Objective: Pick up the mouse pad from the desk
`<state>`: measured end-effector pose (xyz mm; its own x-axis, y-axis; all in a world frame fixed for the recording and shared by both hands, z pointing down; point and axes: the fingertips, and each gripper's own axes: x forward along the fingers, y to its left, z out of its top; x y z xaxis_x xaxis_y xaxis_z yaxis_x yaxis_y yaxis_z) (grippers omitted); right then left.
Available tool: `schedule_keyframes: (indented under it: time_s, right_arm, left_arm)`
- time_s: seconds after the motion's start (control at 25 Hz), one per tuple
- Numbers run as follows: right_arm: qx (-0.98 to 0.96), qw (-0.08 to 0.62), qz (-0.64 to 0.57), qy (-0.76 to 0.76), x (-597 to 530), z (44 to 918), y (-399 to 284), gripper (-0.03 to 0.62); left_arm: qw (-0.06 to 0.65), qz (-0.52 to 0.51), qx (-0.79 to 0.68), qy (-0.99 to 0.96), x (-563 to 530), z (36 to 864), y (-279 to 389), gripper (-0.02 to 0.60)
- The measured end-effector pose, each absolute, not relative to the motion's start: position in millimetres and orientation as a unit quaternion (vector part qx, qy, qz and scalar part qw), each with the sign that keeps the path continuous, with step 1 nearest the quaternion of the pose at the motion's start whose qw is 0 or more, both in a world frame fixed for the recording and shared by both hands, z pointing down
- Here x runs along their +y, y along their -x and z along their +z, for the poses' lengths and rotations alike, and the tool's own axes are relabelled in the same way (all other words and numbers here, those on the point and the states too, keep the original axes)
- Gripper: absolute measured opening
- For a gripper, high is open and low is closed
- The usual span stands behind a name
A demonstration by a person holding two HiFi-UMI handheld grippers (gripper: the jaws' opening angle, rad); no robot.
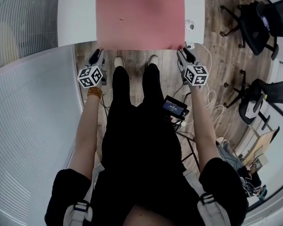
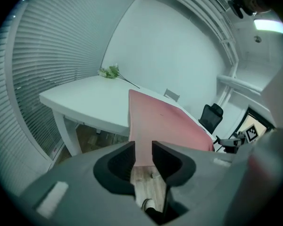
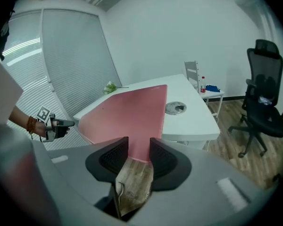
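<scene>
At the near rim of the white rectangular desk (image 1: 75,13), the large soft pink mouse pad (image 1: 139,15) lies flat. Its near edge overhangs toward you and its length runs away. Your left gripper (image 1: 97,55) and right gripper (image 1: 183,54) sit at its two near corners, equally close. Each has its jaws narrowly apart with a corner reaching into the gap, seemingly unclamped. Close both before lifting.

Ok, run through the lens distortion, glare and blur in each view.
Head view: the fisheye bends the blinds at left, while the mouse pad is evenly lit and sharp. Left gripper view: the blinds curve strongly, a ceiling light blows out at top right, and the left claw is soft up close. Right gripper view: dark round vignette, right claw blurred, office chair sharp.
</scene>
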<state>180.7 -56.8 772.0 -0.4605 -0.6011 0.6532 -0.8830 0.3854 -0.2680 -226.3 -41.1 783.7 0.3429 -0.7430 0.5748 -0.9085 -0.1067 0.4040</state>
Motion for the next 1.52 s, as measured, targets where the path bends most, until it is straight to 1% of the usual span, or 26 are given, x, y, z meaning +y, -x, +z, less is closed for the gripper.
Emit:
schedule_keyframes:
  time_s: [0.12,0.24,0.36,0.52,0.56,0.68,0.72,0.88,1.08,1.52]
  right_arm:
    - [-0.789,0.200,0.326,-0.482,-60,779,-190,0.174]
    - [-0.781,0.164,0.353,-0.489,-62,786,-193,0.200]
    - [-0.778,0.134,0.379,-0.483,-63,794,-193,0.227]
    - [-0.777,0.094,0.414,-0.464,-60,798,-191,0.263]
    - [-0.775,0.086,0.423,-0.461,-59,799,-192,0.274]
    - [-0.768,0.078,0.445,-0.454,-61,807,-198,0.297]
    - [-0.768,0.076,0.451,-0.449,-61,810,-198,0.303]
    - [-0.771,0.058,0.471,-0.425,-67,820,-192,0.321]
    - [-0.776,0.037,0.484,-0.402,-75,822,-179,0.325]
    - [-0.784,-0.021,0.494,-0.375,-81,800,-150,0.317]
  left_arm:
    - [0.405,0.040,-0.564,-0.718,-41,794,235,0.137]
    - [0.443,-0.035,-0.560,-0.699,-42,804,244,0.176]
    - [0.445,-0.047,-0.561,-0.697,-46,814,249,0.176]
    - [0.452,-0.055,-0.559,-0.693,-45,823,257,0.194]
    - [0.461,-0.061,-0.552,-0.692,-43,826,256,0.205]
    - [0.507,-0.095,-0.514,-0.685,-41,838,246,0.279]
    - [0.515,-0.102,-0.505,-0.686,-41,840,244,0.294]
    - [0.508,-0.107,-0.497,-0.695,-46,847,240,0.295]
    - [0.506,-0.110,-0.473,-0.713,-54,846,217,0.295]
    - [0.502,-0.163,-0.461,-0.713,-71,820,201,0.292]
